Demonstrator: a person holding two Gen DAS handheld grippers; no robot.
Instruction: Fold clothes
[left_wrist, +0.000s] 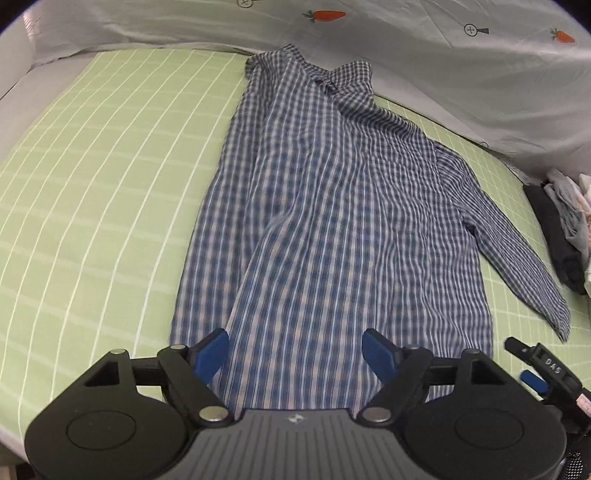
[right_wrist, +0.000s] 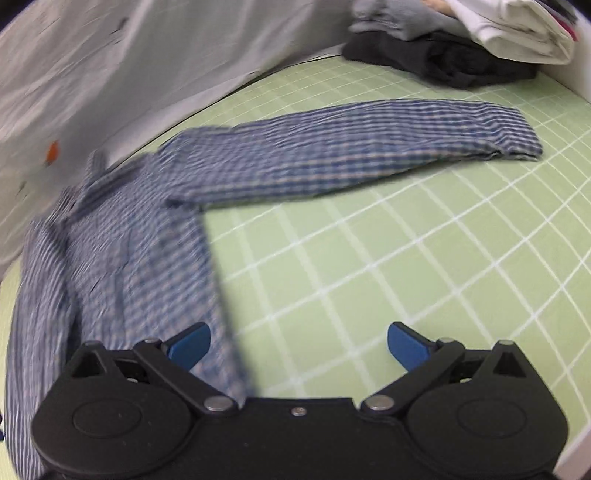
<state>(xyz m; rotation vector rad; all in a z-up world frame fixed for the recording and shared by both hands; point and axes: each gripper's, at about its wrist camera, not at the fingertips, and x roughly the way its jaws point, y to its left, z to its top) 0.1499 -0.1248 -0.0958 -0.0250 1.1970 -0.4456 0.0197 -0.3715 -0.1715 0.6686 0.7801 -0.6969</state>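
While left view shows collar (left_wrist: 325, 79), right view shows folded pile (right_wrist: 461, 40).

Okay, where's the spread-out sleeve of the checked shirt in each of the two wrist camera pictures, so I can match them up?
Left wrist view: the sleeve runs down the right side, its cuff toward the lower right.
Right wrist view: the sleeve stretches across the upper middle, its cuff at the right.
Shared landmark: the pile of folded clothes lies beyond the cuff in both views.
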